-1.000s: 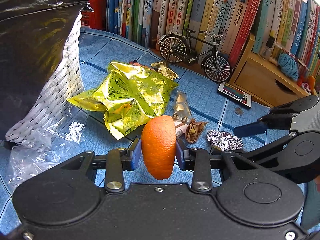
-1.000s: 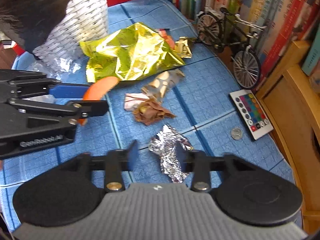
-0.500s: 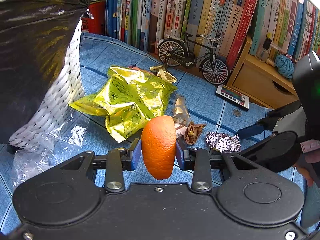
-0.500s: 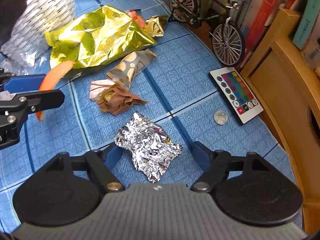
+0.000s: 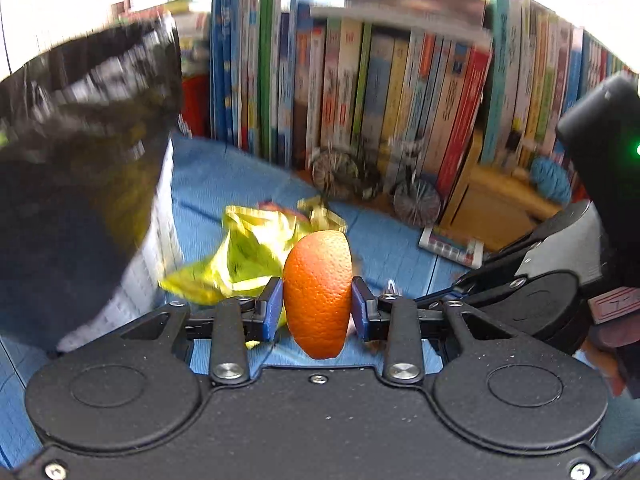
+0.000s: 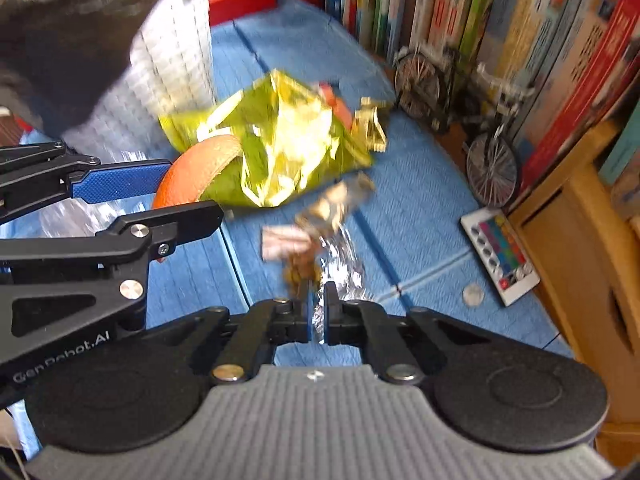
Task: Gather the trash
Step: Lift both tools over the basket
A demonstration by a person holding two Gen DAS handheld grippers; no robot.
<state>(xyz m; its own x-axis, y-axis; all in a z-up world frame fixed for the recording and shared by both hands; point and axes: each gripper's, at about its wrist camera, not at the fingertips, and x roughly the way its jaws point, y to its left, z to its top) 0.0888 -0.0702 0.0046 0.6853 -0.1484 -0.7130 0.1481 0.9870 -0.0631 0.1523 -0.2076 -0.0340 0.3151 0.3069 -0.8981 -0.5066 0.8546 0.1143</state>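
Orange peel [image 5: 318, 294] sits pinched upright in the left hand-held gripper [image 5: 317, 311], raised over the blue tabletop [image 6: 420, 200]. Just right, the right hand-held gripper [image 6: 317, 314] is clamped on crumpled foil [image 6: 340, 268]. A bin with a black bag [image 5: 76, 184] stands left, a gold wrapper [image 6: 280, 148] ahead, books [image 5: 400, 100] behind.

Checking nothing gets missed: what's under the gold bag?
An orange scrap and a gold wrapper poke out at the gold bag's far edge. Anything beneath its middle is covered.

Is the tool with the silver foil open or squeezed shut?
Squeezed shut. The right tool has its blue pads nearly together, pinching the crumpled foil between them.
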